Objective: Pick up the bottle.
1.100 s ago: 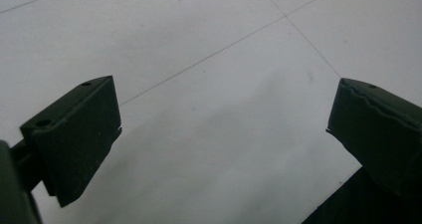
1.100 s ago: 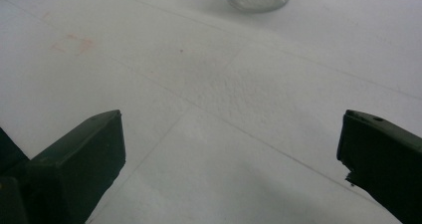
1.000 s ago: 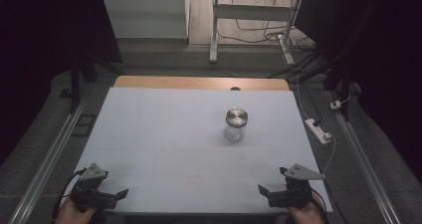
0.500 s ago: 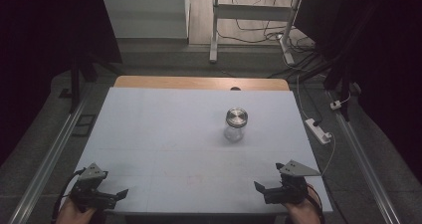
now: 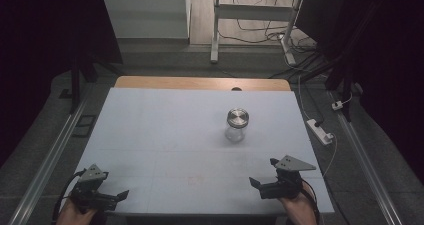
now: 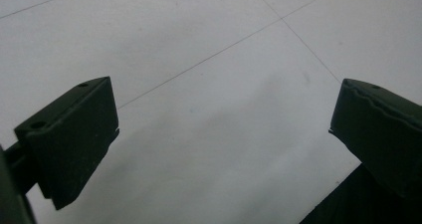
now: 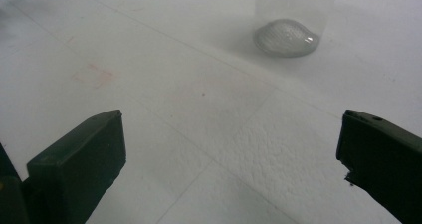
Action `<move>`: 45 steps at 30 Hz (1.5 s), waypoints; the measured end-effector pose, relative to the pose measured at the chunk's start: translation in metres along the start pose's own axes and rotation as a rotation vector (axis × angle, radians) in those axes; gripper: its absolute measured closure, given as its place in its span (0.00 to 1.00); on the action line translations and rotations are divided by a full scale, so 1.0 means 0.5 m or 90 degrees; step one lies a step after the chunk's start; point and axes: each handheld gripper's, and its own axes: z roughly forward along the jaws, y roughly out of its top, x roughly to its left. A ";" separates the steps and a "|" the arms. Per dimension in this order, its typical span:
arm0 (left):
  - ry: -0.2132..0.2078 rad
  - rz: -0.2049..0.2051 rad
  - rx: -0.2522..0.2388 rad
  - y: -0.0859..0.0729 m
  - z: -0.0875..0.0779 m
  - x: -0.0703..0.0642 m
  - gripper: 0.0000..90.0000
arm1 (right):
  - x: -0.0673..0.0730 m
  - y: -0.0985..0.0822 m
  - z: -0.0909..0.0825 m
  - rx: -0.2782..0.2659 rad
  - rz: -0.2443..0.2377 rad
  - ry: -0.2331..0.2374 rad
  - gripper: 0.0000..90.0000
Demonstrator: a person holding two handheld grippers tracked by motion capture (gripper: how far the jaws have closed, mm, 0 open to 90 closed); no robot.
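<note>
Right gripper [image 5: 265,181] edged inward, jaws apart (left gripper [image 5: 111,199] too); jar [image 5: 236,124] well clear.

Dim room: grey floor [image 5: 165,60], white desk legs [image 5: 216,30], tangled cables [image 5: 260,32] beyond.

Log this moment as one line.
left gripper open, near edge | right gripper open, facing jar | jar lidded, upright, untouched | table white

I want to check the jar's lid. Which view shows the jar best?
The high view: the whole glass jar with its metal lid stands on the table. The right gripper view shows just its clear base; the left gripper view shows bare table.
</note>
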 end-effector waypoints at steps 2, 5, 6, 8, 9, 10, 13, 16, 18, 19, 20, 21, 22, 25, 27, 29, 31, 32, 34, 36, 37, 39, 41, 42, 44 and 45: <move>0.000 0.000 0.000 0.000 0.000 0.000 0.00 | 0.000 0.003 0.002 -0.003 -0.001 0.000 0.00; 0.001 0.001 0.000 0.000 0.000 -0.001 0.00 | -0.002 0.017 0.014 -0.011 -0.007 -0.005 0.00; 0.002 0.001 0.000 0.000 0.000 -0.001 0.00 | -0.003 0.021 0.019 -0.011 -0.009 -0.003 0.00; 0.000 0.000 0.001 0.000 0.001 0.000 0.00 | -0.003 0.028 0.029 -0.009 -0.011 0.001 0.00; 0.000 -0.001 0.001 0.000 0.001 0.000 0.00 | -0.004 0.031 0.034 -0.008 -0.012 0.002 0.00; -0.001 -0.003 0.001 0.000 0.001 0.001 0.00 | -0.004 0.034 0.039 -0.006 -0.014 0.003 0.00; -0.007 -0.010 0.000 0.000 0.001 0.004 0.00 | -0.007 0.039 0.050 -0.002 -0.010 0.004 0.00; -0.009 -0.012 0.000 0.000 0.000 0.004 0.00 | -0.011 0.045 0.059 0.002 -0.004 0.007 0.00; -0.009 -0.011 0.000 0.000 0.000 0.005 0.00 | -0.013 0.050 0.064 -0.001 -0.002 0.010 0.00; -0.009 -0.011 0.000 0.000 0.001 0.004 0.00 | -0.014 0.053 0.067 -0.002 -0.003 0.010 0.00; -0.008 -0.010 0.000 0.000 0.001 0.004 0.00 | -0.014 0.053 0.067 -0.002 -0.003 0.010 0.00; -0.009 -0.010 0.000 0.000 0.001 0.004 0.00 | -0.016 0.055 0.071 -0.004 -0.004 0.008 0.00; -0.009 -0.009 0.000 0.000 0.001 0.004 0.00 | -0.018 0.058 0.075 -0.005 -0.006 0.004 0.00; -0.010 -0.009 0.000 0.000 0.001 0.004 0.00 | -0.028 0.070 0.096 -0.005 -0.014 0.004 0.00; -0.011 -0.009 0.000 0.000 0.000 0.005 0.00 | -0.033 0.075 0.107 0.002 -0.020 -0.005 0.00; -0.011 -0.010 0.000 0.000 0.000 0.005 0.00 | -0.039 0.078 0.117 0.011 -0.023 -0.015 0.00; -0.011 -0.011 0.000 0.000 0.001 0.005 0.00 | -0.042 0.083 0.126 0.015 -0.028 -0.026 0.00; -0.011 -0.012 0.001 0.000 0.000 0.005 0.00 | -0.044 0.085 0.130 0.014 -0.028 -0.029 0.00; -0.012 -0.012 0.000 0.000 0.000 0.005 0.00 | -0.048 0.091 0.139 0.009 -0.015 -0.028 0.00; -0.012 -0.013 0.000 0.000 0.000 0.006 0.00 | -0.053 0.098 0.148 0.004 -0.006 -0.026 0.00; -0.013 -0.014 0.000 0.000 0.000 0.006 0.00 | -0.056 0.101 0.154 0.003 0.001 -0.023 0.00; -0.014 -0.015 0.000 0.000 0.000 0.007 0.00 | -0.063 0.107 0.166 0.007 0.015 -0.015 0.00; -0.014 -0.016 -0.001 0.000 0.000 0.007 0.00 | -0.069 0.112 0.178 0.013 0.020 -0.017 0.00; -0.016 -0.017 -0.001 0.000 0.000 0.008 0.00 | -0.071 0.115 0.184 0.018 0.021 -0.020 0.00; -0.015 -0.018 -0.001 0.000 0.000 0.008 0.00 | -0.074 0.119 0.195 0.022 0.016 -0.031 0.00; -0.016 -0.018 -0.001 0.000 0.000 0.009 0.00 | -0.074 0.122 0.200 0.025 0.013 -0.038 0.00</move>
